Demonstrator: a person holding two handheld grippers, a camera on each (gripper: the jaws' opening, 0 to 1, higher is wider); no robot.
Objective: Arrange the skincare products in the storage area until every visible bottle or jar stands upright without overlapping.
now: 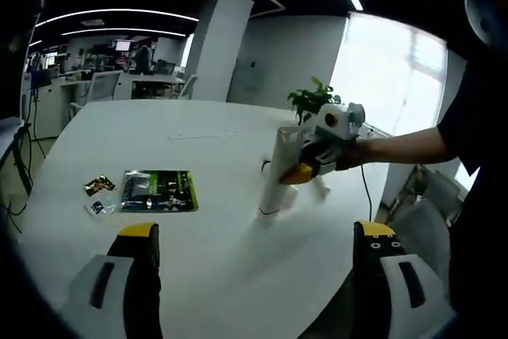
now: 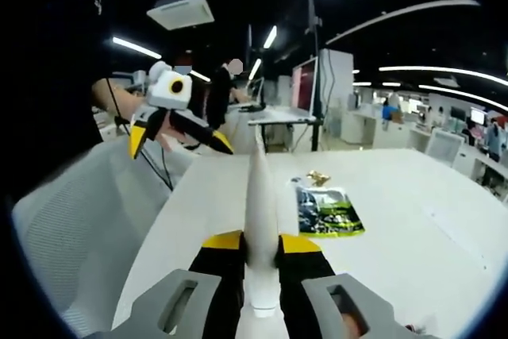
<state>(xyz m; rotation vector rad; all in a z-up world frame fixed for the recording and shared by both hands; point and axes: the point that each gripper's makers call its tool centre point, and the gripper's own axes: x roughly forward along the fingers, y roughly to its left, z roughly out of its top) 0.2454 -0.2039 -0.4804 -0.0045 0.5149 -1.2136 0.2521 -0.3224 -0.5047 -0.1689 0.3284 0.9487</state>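
A white skincare tube [image 1: 274, 179] stands slightly tilted on the white table [image 1: 198, 260], cap end down. My right gripper [image 1: 308, 169] reaches in from the right, held by a person's hand, and is shut on the tube's upper part. In the right gripper view the tube [image 2: 260, 188] runs up between the yellow-tipped jaws of the right gripper [image 2: 260, 242]. My left gripper [image 1: 256, 229] is open with nothing between its wide-apart jaws, hovering short of the tube. In the right gripper view the left gripper [image 2: 178, 144] hangs in the air at the upper left.
A green foil packet [image 1: 159, 190] lies flat at the table's left, with a gold sachet [image 1: 99, 186] and another small sachet [image 1: 99, 206] beside it. A potted plant [image 1: 313, 101] stands at the far edge. A grey mesh chair [image 2: 79, 220] sits beside the table.
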